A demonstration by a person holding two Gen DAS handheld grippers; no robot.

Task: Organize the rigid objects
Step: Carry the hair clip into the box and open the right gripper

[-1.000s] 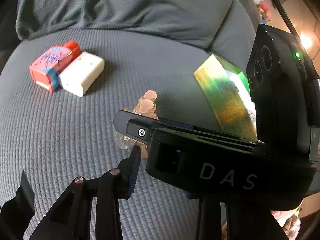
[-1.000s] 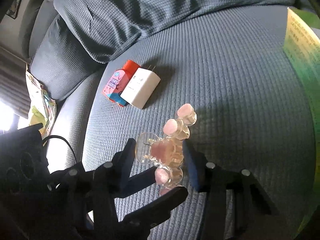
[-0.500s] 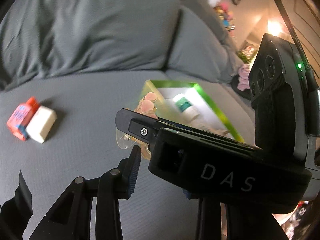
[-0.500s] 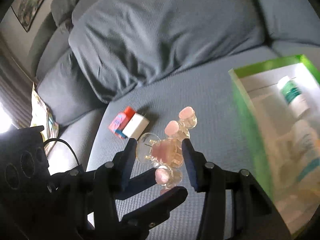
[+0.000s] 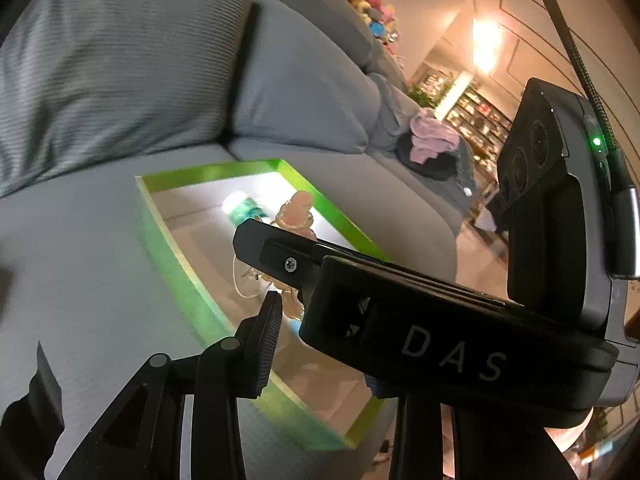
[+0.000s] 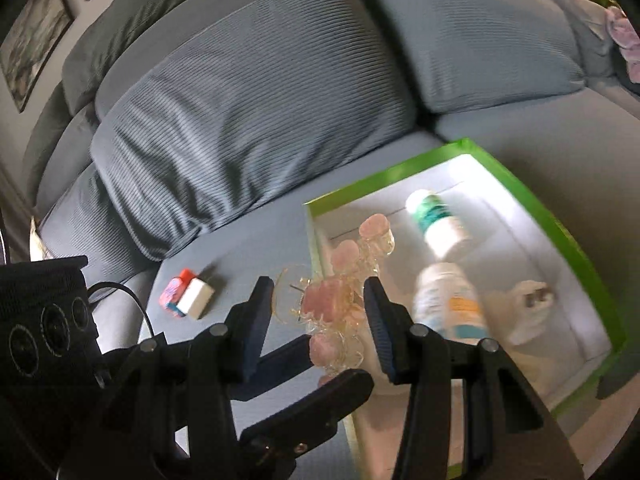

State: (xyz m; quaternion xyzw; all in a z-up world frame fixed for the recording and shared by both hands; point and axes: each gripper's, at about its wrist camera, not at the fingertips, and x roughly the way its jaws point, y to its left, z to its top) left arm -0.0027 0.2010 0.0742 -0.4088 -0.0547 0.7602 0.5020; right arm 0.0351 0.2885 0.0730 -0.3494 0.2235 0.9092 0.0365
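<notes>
The clear plastic piece with pink caps (image 6: pixel 340 304) hangs in the air above the near-left corner of the green-walled box (image 6: pixel 516 176), partly over its left wall. Both tools carry it: the right gripper (image 6: pixel 318 308) has its two pads pressed on either side of the piece, and the left gripper (image 5: pixel 280 308) comes in from the side with its fingers pinched on the lower part, though its far finger is hidden behind the other tool's body.

Step in hand, by my reading: carrying this piece to the box, with the release not yet made. The next move calls for bringing it fully inside the wall, lowering it onto bare floor clear of the bottles, and parting both pairs of jaws together so it does not tip.

Count in the box: two bottles, one with a teal band (image 6: pixel 434 216) and one white with an orange mark (image 6: pixel 452 304), plus one small whitish object (image 6: pixel 528 304) I cannot identify. On the sofa seat (image 6: pixel 248 248), well apart from the box: one red-and-pink pack (image 6: pixel 174 292) touching one white block (image 6: pixel 198 298).
</notes>
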